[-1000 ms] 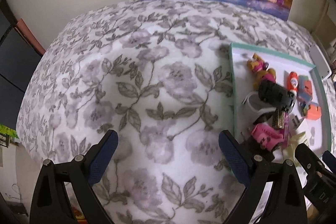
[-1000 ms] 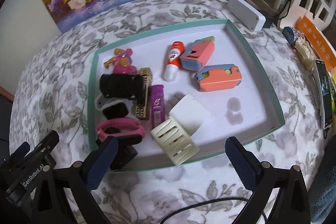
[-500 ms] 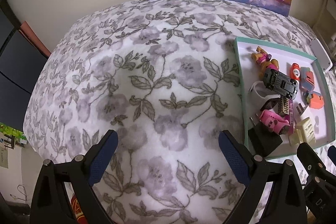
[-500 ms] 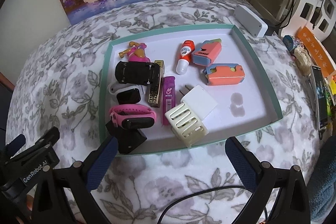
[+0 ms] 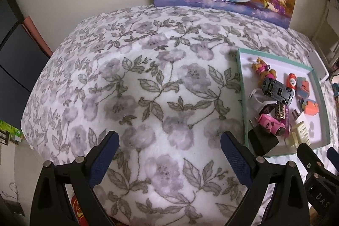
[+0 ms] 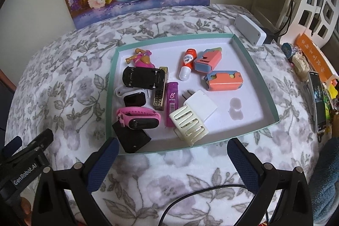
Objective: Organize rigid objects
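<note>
Teal tray (image 6: 243, 56) sits centre of right wrist frame on floral cloth (image 5: 137, 99). All small rigid items lie inside it, crowded toward frame left: black toy car (image 6: 144, 77), pink band (image 6: 137, 120), white charger (image 6: 201, 105), cream clip (image 6: 188, 124), 2 orange cases upper right.

Right gripper (image 6: 171, 159) low in frame, jaws wide apart, holding nothing. Left gripper (image 5: 169, 154) over bare cloth, jaws apart, holding nothing.

Scene fits items gathered already or awaiting sorting out. Any pick: approach square, single item, avoid stacked neighbours.

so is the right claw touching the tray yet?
Apart. The right wrist view shows bare floral cloth between the open right claw and the tray near rim.
</note>
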`<act>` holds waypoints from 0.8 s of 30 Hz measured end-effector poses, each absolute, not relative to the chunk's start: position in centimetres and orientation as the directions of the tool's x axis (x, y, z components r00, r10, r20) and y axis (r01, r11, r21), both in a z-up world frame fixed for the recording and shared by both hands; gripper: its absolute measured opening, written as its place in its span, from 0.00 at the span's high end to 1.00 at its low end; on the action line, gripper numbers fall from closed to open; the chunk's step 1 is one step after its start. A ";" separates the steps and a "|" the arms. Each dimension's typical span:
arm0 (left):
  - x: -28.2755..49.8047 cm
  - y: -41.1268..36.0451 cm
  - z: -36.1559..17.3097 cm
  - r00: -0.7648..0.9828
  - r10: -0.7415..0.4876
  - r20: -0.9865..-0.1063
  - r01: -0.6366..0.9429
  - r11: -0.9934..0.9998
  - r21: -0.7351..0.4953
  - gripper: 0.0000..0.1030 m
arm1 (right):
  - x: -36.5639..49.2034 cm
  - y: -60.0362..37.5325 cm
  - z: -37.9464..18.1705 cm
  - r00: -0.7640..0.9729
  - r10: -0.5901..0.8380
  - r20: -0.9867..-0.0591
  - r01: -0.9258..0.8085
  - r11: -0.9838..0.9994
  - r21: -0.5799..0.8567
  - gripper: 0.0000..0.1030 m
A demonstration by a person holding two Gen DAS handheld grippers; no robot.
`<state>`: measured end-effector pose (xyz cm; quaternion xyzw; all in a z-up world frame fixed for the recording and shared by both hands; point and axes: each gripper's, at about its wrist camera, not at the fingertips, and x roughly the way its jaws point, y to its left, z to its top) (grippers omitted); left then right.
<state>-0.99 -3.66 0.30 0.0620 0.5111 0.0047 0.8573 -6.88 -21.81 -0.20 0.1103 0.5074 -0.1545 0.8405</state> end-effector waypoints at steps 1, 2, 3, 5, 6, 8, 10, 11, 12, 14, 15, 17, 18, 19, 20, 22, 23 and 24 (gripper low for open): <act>-1.0 -3.5 0.4 0.478 0.069 -0.875 0.052 0.993 0.106 0.06 | -6.9 -21.8 -0.1 0.440 -0.149 -0.886 0.370 0.928 0.028 0.00; -1.1 -3.4 0.5 0.480 0.067 -0.875 0.048 0.994 0.103 0.06 | -7.0 -21.7 0.0 0.444 -0.150 -0.884 0.369 0.929 0.028 0.00; -1.1 -3.3 0.5 0.481 0.065 -0.874 0.045 0.994 0.099 0.06 | -7.1 -21.6 0.1 0.449 -0.152 -0.880 0.368 0.929 0.027 0.00; -1.1 -3.2 0.7 0.483 0.062 -0.874 0.041 0.995 0.093 0.06 | -7.2 -21.5 0.3 0.457 -0.156 -0.876 0.366 0.930 0.026 0.00; -1.1 -3.1 0.7 0.482 0.060 -0.874 0.040 0.995 0.091 0.06 | -7.3 -21.5 0.4 0.462 -0.159 -0.873 0.365 0.931 0.024 0.00; -1.1 -3.1 0.7 0.482 0.059 -0.874 0.041 0.995 0.090 0.06 | -7.3 -21.3 0.6 0.468 -0.161 -0.869 0.362 0.932 0.022 0.00; -1.1 -3.1 0.8 0.483 0.058 -0.874 0.044 0.995 0.090 0.06 | -7.2 -21.1 0.7 0.470 -0.162 -0.868 0.355 0.935 0.018 0.00; -1.1 -3.1 0.8 0.483 0.057 -0.874 0.046 0.995 0.091 0.06 | -7.2 -21.1 0.7 0.471 -0.162 -0.867 0.353 0.936 0.017 0.00; -1.1 -3.1 0.8 0.483 0.058 -0.874 0.048 0.995 0.092 0.06 | -7.2 -21.0 0.7 0.472 -0.162 -0.867 0.349 0.937 0.015 0.00; -1.1 -3.2 0.7 0.481 0.056 -0.875 0.053 0.994 0.092 0.06 | -7.2 -20.8 0.8 0.474 -0.162 -0.866 0.342 0.940 0.012 0.00; -1.0 -3.2 0.7 0.481 0.057 -0.875 0.056 0.994 0.095 0.06 | -7.1 -20.7 0.8 0.474 -0.161 -0.866 0.338 0.941 0.010 0.00; -1.0 -3.3 0.7 0.479 0.059 -0.876 0.058 0.993 0.099 0.06 | -7.1 -20.6 0.9 0.475 -0.161 -0.865 0.330 0.944 0.006 0.00; -1.0 -3.3 0.7 0.477 0.060 -0.877 0.060 0.993 0.100 0.06 | -7.0 -20.5 0.9 0.476 -0.160 -0.865 0.326 0.945 0.005 0.00; -1.0 -3.4 0.7 0.476 0.061 -0.877 0.058 0.993 0.100 0.06 | -7.0 -20.4 0.9 0.477 -0.159 -0.865 0.324 0.946 0.004 0.00; -0.9 -3.4 0.6 0.474 0.063 -0.878 0.059 0.993 0.103 0.06 | -7.0 -20.4 0.9 0.477 -0.160 -0.864 0.322 0.947 0.002 0.00; -0.9 -3.4 0.6 0.470 0.066 -0.880 0.061 0.992 0.106 0.06 | -6.9 -20.3 0.9 0.476 -0.159 -0.865 0.317 0.948 0.000 0.00; -0.8 -3.3 0.6 0.469 0.064 -0.881 0.062 0.992 0.105 0.06 | -6.9 -20.3 0.9 0.476 -0.158 -0.865 0.315 0.949 0.000 0.00; -0.8 -3.3 0.6 0.469 0.064 -0.881 0.063 0.992 0.105 0.06 | -6.9 -20.3 0.9 0.475 -0.158 -0.866 0.314 0.949 -0.001 0.00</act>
